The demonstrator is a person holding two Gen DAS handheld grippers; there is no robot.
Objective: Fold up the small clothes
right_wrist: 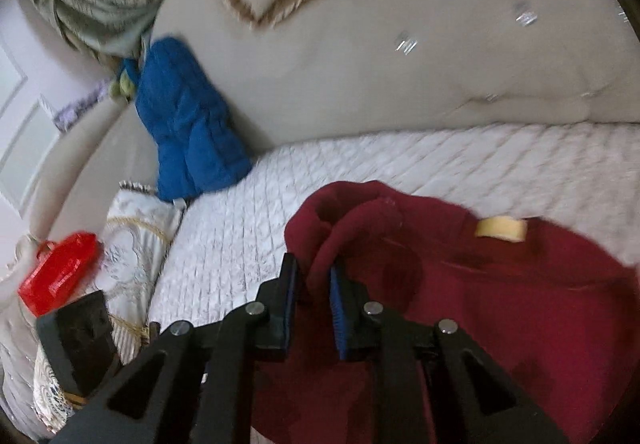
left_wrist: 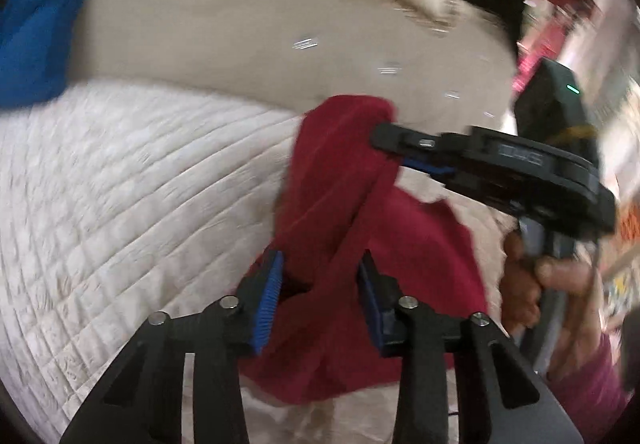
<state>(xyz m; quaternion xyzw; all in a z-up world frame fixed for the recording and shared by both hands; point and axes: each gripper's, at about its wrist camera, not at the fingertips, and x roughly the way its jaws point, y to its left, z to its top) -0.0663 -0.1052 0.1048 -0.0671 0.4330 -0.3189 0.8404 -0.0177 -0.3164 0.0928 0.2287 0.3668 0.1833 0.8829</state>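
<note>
On the white quilted sofa cover lies a dark red fleece garment. Both hand-held grippers pinch raised folds of it: the left hand-held gripper and the right hand-held gripper.

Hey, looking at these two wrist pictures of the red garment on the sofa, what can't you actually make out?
- Red garment: its lower part is cut off by the frame edge and the right tongs, right wrist view.
- Its cream label: print blurred.
- Left tongs: whether the pads pinch the cloth, left wrist view, motion blur.
- Blue garment: type unclear, bunched and blurred.
</note>
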